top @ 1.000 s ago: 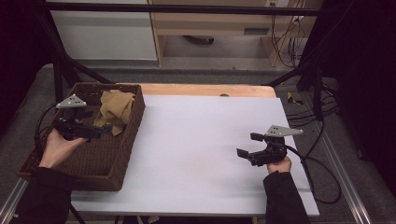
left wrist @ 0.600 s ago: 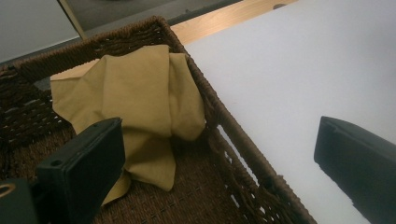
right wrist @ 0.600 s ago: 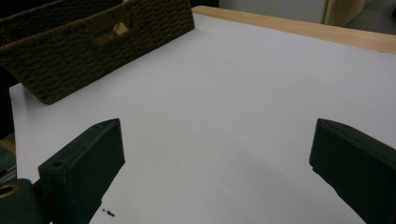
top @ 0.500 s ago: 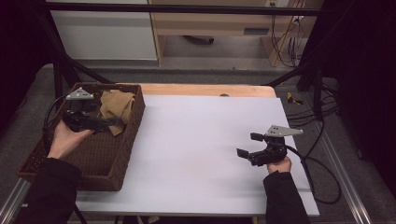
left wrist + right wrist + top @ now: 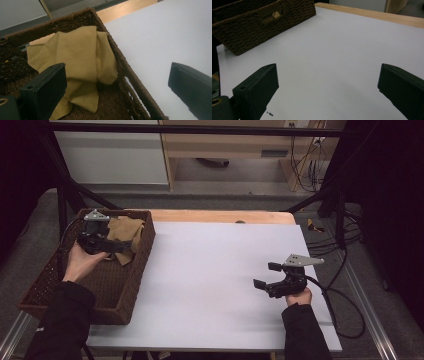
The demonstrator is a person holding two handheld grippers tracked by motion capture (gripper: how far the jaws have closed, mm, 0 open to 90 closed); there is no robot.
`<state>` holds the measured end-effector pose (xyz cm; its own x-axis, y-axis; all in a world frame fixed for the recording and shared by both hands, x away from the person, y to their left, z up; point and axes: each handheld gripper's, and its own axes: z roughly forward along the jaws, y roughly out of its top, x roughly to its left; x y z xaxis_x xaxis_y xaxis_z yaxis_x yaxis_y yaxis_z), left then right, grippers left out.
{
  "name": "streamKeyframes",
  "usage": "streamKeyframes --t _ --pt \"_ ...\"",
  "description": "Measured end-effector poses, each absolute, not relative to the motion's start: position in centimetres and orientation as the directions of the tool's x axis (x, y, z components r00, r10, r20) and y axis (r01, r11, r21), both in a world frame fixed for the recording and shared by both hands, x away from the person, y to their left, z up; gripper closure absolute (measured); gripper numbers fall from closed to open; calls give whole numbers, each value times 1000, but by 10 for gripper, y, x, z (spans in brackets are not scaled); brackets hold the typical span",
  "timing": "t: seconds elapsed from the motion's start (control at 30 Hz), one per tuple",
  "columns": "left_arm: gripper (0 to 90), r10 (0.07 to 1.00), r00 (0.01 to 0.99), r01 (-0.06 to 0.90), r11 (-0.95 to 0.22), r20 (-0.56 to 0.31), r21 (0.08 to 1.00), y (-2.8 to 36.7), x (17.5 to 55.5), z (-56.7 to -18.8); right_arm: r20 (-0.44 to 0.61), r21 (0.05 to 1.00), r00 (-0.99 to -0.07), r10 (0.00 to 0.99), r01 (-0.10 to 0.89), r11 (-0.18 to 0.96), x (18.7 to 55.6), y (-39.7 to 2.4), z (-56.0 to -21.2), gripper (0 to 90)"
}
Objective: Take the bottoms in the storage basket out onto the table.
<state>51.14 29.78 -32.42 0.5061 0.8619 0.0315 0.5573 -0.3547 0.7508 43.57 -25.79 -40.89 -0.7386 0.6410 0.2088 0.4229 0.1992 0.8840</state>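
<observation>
A mustard-yellow cloth lies crumpled in the far right corner of a brown wicker basket at the table's left. My left gripper is inside the basket with its jaws open, right beside the cloth's near edge. In the left gripper view the cloth lies ahead between the open left gripper jaws, partly behind the left jaw, with the basket rim running through the gap. My right gripper hovers open over the white tabletop at the right, holding nothing; in its own view the right gripper faces the basket.
The white tabletop spreads between the basket and the right gripper. A wooden strip borders its far edge. Cables trail off the table's right side. Black frame posts stand at the far corners.
My left gripper has moved away from the person, deeper into the basket and up to the cloth. The right gripper has stayed still.
</observation>
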Motion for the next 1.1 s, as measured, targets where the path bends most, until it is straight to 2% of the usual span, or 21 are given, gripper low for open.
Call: streamKeyframes --t 1.1 --pt "35 907 418 623 -322 44 713 302 556 -366 208 884 -736 644 424 199 436 -258 -409 38"
